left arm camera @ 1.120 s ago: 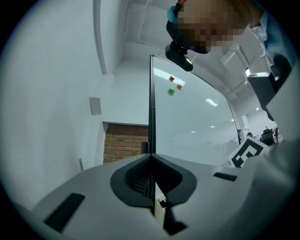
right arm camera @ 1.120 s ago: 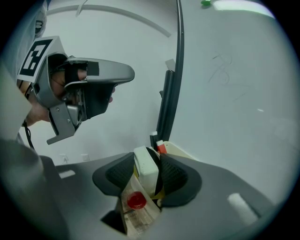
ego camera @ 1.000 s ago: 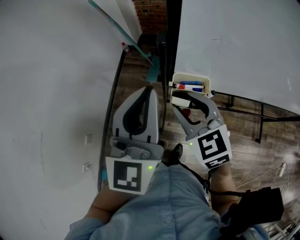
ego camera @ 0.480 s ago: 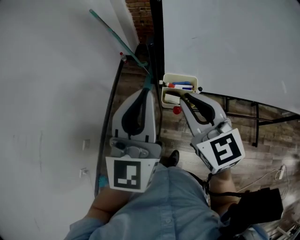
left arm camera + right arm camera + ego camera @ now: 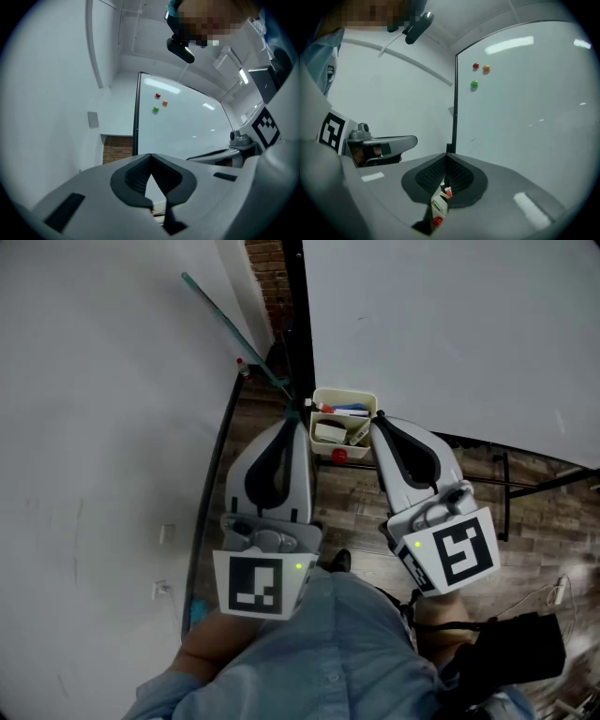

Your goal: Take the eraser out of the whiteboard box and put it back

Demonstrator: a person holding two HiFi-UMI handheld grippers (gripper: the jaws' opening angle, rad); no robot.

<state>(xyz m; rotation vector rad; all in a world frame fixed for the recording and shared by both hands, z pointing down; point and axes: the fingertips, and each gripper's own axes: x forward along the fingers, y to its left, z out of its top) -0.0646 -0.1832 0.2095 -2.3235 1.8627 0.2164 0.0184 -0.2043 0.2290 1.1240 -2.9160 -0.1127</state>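
Head view first. The grey left tongs (image 5: pixel 299 418) and the grey right tongs (image 5: pixel 374 424) point to 12 o'clock, at the small cream plastic whiteboard box (image 5: pixel 344 393). The white block eraser (image 5: pixel 329 432) lies inside the box, at its 9 o'clock side, next to some marker pens (image 5: pixel 349 411). A moment ago the right tongs were down at the box with the jaws wide apart. Now they have come up and away, and the jaws have just been closing with nothing between them. I think this means the eraser is back in its box and the job is about done. A little red round thing (image 5: pixel 339 455) sits just under the box at 6 o'clock. Far below is the brown wooden floor (image 5: pixel 356 498). A plain white wall (image 5: pixel 103 381) fills the 9 o'clock side, and the big white whiteboard (image 5: pixel 450 324) fills the 2 o'clock side.

Left gripper view: the left tongs are closed and hold nothing. Up at 12 o'clock on the whiteboard are three small round magnets: red (image 5: pixel 157 95), orange (image 5: pixel 164 102) and green (image 5: pixel 155 109).

Right gripper view: the right tongs are closed and empty too. Through the thin gap under the tips you can peek down at the box far below.
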